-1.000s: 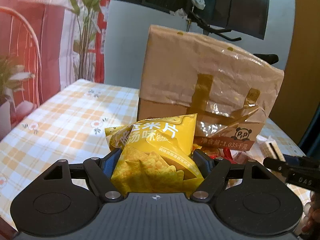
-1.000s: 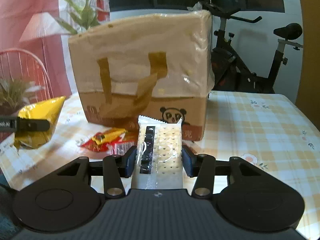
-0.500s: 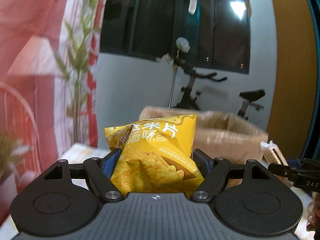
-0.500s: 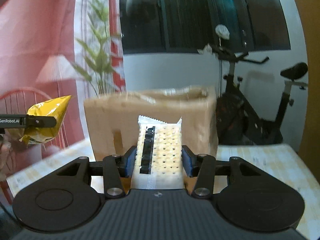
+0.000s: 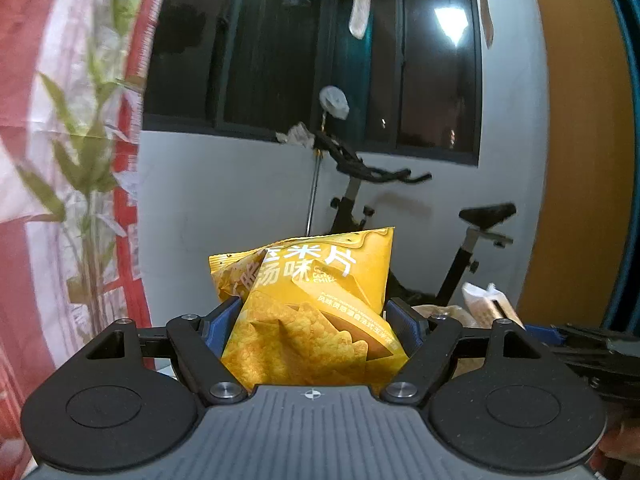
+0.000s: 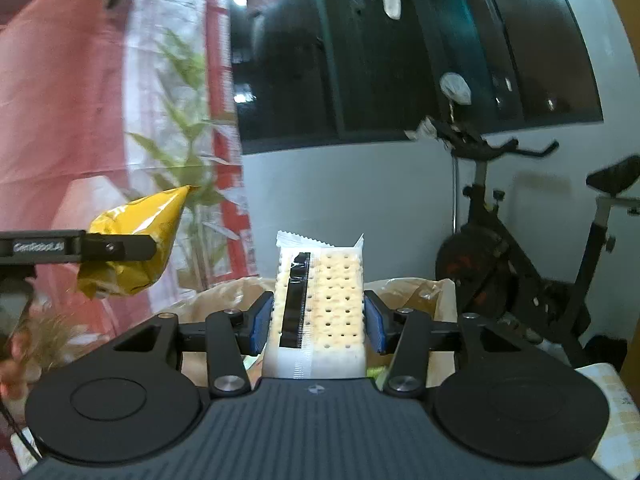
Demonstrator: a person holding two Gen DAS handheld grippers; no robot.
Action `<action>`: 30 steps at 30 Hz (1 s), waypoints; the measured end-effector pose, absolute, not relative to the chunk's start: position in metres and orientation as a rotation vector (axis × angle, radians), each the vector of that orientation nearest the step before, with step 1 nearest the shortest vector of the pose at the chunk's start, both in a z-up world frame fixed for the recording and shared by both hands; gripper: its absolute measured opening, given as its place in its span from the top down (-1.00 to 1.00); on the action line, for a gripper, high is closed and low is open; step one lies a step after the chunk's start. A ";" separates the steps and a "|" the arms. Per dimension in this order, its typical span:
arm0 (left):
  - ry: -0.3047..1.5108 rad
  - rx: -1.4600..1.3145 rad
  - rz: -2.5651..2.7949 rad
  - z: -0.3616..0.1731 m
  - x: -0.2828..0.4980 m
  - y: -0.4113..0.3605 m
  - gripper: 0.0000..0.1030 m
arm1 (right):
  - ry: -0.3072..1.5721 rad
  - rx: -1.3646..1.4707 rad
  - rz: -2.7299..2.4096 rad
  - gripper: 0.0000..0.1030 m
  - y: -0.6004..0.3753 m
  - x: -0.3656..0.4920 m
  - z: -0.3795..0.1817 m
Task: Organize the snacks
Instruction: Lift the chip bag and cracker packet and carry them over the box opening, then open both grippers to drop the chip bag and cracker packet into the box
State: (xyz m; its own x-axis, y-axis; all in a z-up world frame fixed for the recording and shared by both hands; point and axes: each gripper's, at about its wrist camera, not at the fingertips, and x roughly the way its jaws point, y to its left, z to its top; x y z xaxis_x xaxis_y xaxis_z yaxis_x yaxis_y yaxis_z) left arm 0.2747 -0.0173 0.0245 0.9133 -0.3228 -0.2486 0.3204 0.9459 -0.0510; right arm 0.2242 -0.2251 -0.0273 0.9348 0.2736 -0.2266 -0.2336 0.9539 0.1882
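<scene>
Below our right fingers we see the open mouth of the brown paper bag, its crumpled rim showing on both sides of them; what lies inside it we cannot tell, since the fingers and their load cover most of the opening. From the left wrist view only a sliver of that bag peeps out just beyond the right-hand pad.

Our left fingers stand fairly wide and are clamped on the yellow corn chip packet. The packet sits upright between the blue pads, its puffy body filling the whole gap and its sealed top rising well above the tips. From the right wrist view the same packet hangs in the air off to the left, pinched by the black fingers of the left tool, with a hand blurred below it.

Our right fingers are set narrower and grip the cracker pack. It stands upright and straight between the blue pads, which press on its two long sides near its lower half; its crimped top sticks up past the tips. Off to the right of them a corner of the checked counter shows, and behind it stands an exercise bike.
</scene>
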 end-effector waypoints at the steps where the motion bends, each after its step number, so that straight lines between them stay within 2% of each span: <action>1: 0.265 0.002 -0.329 0.024 0.282 -0.021 -0.56 | 0.267 0.165 0.246 0.05 -0.226 0.234 -0.028; 10: 0.376 0.026 -0.307 -0.003 0.331 -0.039 -0.56 | 0.353 0.127 0.188 0.05 -0.230 0.276 -0.041; 19: 0.392 0.094 -0.296 -0.007 0.330 -0.042 -0.57 | 0.404 0.089 0.176 0.04 -0.230 0.286 -0.050; 22: 0.414 0.060 -0.335 -0.007 0.333 -0.040 -0.64 | 0.419 0.099 0.169 0.00 -0.232 0.286 -0.052; 24: 0.420 0.039 -0.341 -0.007 0.332 -0.037 -0.76 | 0.418 0.109 0.165 -0.01 -0.234 0.284 -0.051; 27: 0.418 0.047 -0.322 -0.006 0.327 -0.033 -0.77 | 0.404 0.093 0.174 -0.13 -0.233 0.279 -0.048; 30: 0.413 0.038 -0.317 -0.002 0.322 -0.028 -0.77 | 0.399 0.080 0.182 -0.13 -0.231 0.273 -0.045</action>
